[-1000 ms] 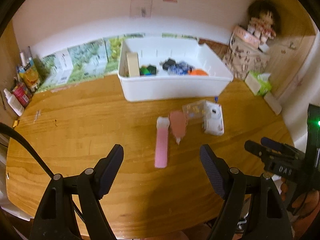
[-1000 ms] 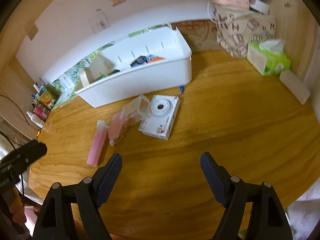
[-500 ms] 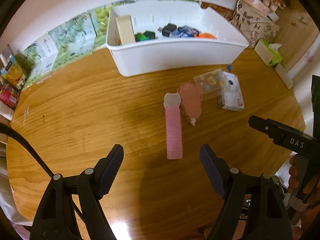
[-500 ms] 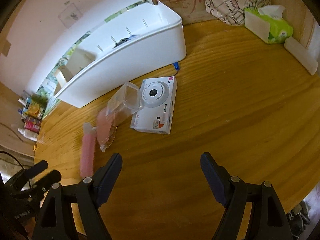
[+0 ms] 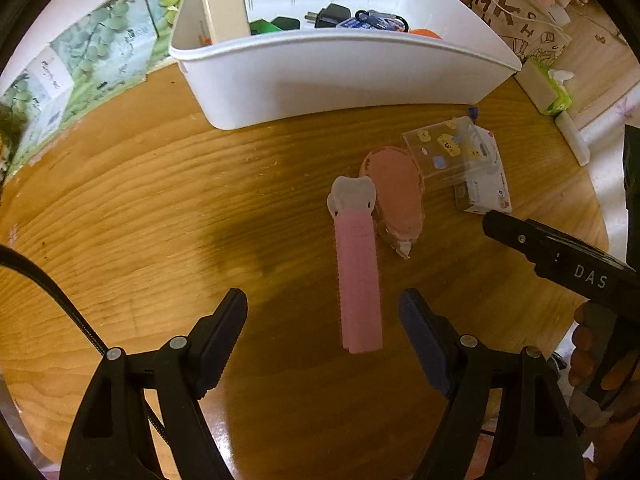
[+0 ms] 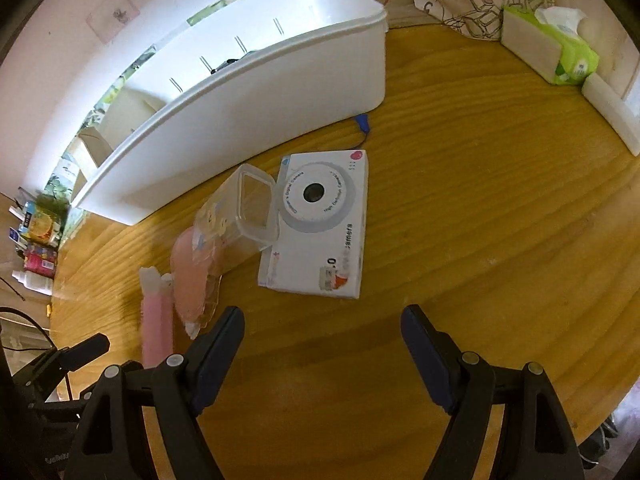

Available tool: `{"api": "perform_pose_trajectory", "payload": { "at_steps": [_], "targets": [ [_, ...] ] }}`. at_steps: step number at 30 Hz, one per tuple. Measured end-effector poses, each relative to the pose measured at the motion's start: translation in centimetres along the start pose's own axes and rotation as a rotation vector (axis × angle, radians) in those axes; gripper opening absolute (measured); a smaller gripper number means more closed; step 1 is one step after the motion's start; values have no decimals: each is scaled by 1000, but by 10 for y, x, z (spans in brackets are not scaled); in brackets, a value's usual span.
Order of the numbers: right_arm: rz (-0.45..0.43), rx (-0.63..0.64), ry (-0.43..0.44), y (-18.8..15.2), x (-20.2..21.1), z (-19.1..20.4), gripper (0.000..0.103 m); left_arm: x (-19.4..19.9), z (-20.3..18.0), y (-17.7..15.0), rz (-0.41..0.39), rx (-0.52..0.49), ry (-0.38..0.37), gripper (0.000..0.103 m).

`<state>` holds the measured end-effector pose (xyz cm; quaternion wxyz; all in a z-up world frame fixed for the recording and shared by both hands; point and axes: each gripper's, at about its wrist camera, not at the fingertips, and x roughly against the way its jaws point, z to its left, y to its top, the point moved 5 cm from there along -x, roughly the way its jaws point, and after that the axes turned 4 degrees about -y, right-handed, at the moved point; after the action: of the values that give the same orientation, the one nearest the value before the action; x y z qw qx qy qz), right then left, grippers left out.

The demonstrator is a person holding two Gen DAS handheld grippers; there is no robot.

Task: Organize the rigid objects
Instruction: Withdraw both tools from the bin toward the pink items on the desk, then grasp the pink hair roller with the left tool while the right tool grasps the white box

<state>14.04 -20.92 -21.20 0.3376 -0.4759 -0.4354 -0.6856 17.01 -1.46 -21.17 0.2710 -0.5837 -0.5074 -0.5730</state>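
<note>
A: Start nearest; how do the two tools sit over the round wooden table (image 5: 120,208)?

B: Both tip steeply down at it; the left gripper (image 5: 322,334) has its jaws spread wide with nothing between the pads; the near end of the long pink ridged plastic clip (image 5: 358,280) lies just ahead of the gap, untouched; the right gripper (image 6: 322,350) is likewise spread and empty, over bare wood.

A: And the hands?

B: In the left view, fingers of the right hand (image 5: 600,356) wrap the black handle at the right edge.

A: Take the white rectangular plastic bin (image 5: 340,76) as the mark; where do the loose things lie?

B: All on the table in front of it; the pink clip is farthest out from its front wall, pointing toward it; touching the clip's right side is the peach oval plastic case (image 5: 396,196); nearer the bin, the clear plastic box with small stickers (image 5: 444,152) leans over the white boxed toy camera (image 6: 320,224); closest to the bin is a small blue piece (image 6: 363,122) by its front wall.

A: Inside the bin?

B: A cream block (image 5: 224,4) stands at its left end; dark, green and orange bits lie along the back.
</note>
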Motion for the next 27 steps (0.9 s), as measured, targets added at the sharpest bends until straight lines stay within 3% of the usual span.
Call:
{"api": "perform_pose_trajectory", "payload": {
  "at_steps": [9, 14, 20, 27],
  "targets": [
    [9, 9, -45, 12, -17, 9, 81, -16, 0, 10, 41, -15, -44, 79],
    [4, 18, -62, 19, -23, 9, 81, -24, 0, 16, 65, -20, -59, 72],
    [-10, 53, -93, 30, -29, 20, 81, -31, 1, 21, 91, -7, -74, 60],
    [-27, 93, -113, 39, -35, 26, 81, -31, 5, 23, 91, 6, -92, 39]
  ]
}}
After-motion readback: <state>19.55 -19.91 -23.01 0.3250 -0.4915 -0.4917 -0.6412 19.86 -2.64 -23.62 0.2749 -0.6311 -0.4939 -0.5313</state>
